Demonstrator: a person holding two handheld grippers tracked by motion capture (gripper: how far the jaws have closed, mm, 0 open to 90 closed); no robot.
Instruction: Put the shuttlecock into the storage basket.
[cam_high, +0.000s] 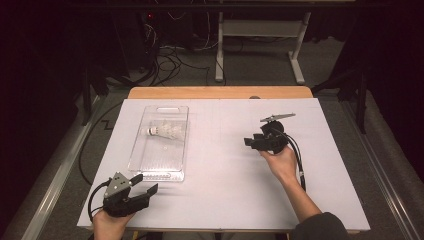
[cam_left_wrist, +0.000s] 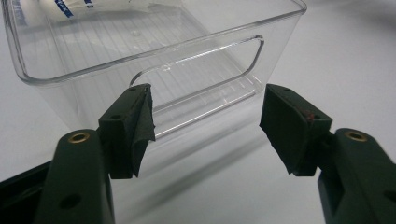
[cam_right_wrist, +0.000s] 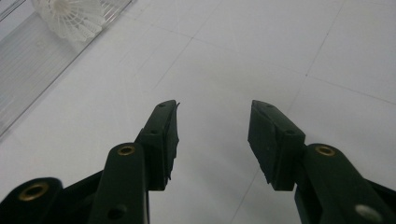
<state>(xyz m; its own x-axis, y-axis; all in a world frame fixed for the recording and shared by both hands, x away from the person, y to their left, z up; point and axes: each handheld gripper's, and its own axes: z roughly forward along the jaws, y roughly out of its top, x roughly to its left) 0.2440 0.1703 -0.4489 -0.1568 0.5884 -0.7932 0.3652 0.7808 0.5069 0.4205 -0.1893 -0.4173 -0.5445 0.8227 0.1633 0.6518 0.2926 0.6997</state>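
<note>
High view, left to right. Left hand-held gripper (cam_high: 145, 184) sits at the near left edge of the worktop (cam_high: 230, 190), held from below by the left hand (cam_high: 107, 222). Jaws spread, nothing between them. They point toward the near end of the bin (cam_high: 150, 167) and stop just short of it, not touching.

Left gripper view: pads (cam_left_wrist: 140, 126) stand wide apart, with the bin's (cam_left_wrist: 280, 42) near wall and its handle cutout (cam_left_wrist: 201, 74) directly ahead, framed between them. Bare white worktop (cam_left_wrist: 345, 70) lies under the jaws.

The bin is clear plastic, rectangular, long axis running away from the person, on the left half of the worktop. A white shuttlecock (cam_high: 164, 131) lies on its side inside, in the far half, cork toward the left wall.

Centre of the worktop: bare white sheet with faint grid lines.

Right hand-held gripper (cam_high: 250, 142) is on the right half, well apart from the bin, carried by the right hand (cam_high: 281, 161), jaws pointing left toward the bin. Grey plate (cam_high: 276, 117) on top, cable (cam_high: 300, 160) trailing along the forearm.

Right gripper view: jaws partly spread, pads (cam_right_wrist: 168, 135) apart with only worktop (cam_right_wrist: 289, 56) between them. Shuttlecock (cam_right_wrist: 70, 16) and bin edge (cam_right_wrist: 28, 79) show at the upper left, far ahead of the jaws.
</note>
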